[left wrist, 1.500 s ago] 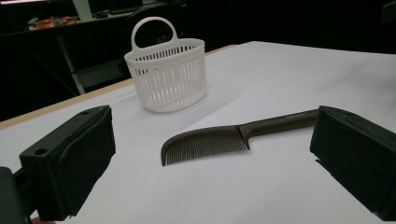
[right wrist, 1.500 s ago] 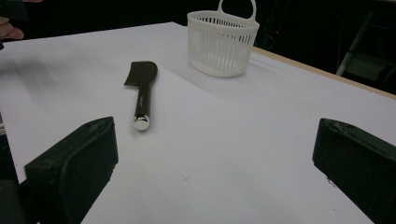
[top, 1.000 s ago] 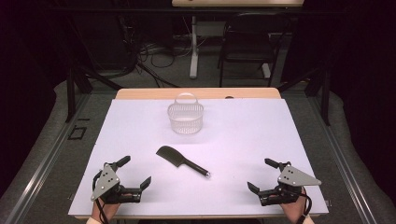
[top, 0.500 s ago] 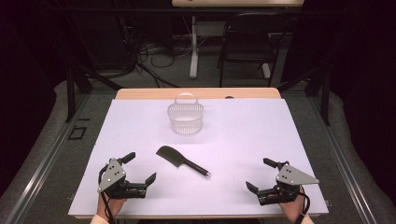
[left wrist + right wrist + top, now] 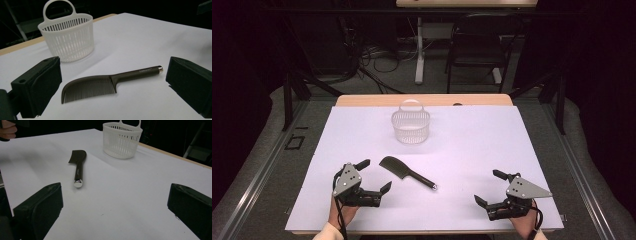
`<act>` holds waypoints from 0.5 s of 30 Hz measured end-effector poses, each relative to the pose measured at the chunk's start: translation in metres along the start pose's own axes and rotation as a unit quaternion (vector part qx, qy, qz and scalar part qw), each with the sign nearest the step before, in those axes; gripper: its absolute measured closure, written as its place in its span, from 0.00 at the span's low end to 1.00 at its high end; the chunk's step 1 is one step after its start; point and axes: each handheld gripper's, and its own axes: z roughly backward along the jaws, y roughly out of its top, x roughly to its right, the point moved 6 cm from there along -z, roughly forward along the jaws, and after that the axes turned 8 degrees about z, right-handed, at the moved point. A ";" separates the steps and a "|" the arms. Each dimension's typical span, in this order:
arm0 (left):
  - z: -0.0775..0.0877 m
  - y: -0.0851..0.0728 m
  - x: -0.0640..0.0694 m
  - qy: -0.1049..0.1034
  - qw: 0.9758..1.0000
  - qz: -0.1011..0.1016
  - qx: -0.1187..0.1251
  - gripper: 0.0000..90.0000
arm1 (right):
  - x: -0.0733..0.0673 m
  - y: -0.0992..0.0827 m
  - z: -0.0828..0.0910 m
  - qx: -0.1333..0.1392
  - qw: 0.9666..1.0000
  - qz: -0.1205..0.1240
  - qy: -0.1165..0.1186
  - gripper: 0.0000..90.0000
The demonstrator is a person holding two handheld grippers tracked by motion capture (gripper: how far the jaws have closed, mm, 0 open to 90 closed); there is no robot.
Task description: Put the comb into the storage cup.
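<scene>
Two hand-held grippers, low over the white desk (image 5: 472, 145), both gaping, empty. Left hand-held gripper (image 5: 371, 176) at 7 o'clock, aimed at the dark plastic handled comb (image 5: 404, 173) lying flat just beside it. Right hand-held gripper (image 5: 490, 189) at 5 o'clock. White slotted plastic basket (image 5: 411, 125) upright at 12 o'clock.

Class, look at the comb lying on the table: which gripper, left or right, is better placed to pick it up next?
Left, probably. The left gripper sits open right beside the comb, which lies between its jaws in the left gripper view. The right gripper is farther off.
</scene>
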 end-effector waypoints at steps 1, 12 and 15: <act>-0.003 0.000 0.001 -0.001 1.000 0.000 -0.001 0.00 | 0.000 0.000 0.000 0.001 1.000 -0.003 -0.001 0.00; -0.029 0.005 0.011 -0.011 1.000 -0.004 -0.018 0.00 | 0.000 0.000 -0.001 0.001 1.000 -0.002 0.004 0.00; -0.034 0.004 0.014 -0.011 1.000 -0.006 -0.024 0.00 | 0.000 0.000 -0.004 0.001 1.000 -0.003 0.010 0.00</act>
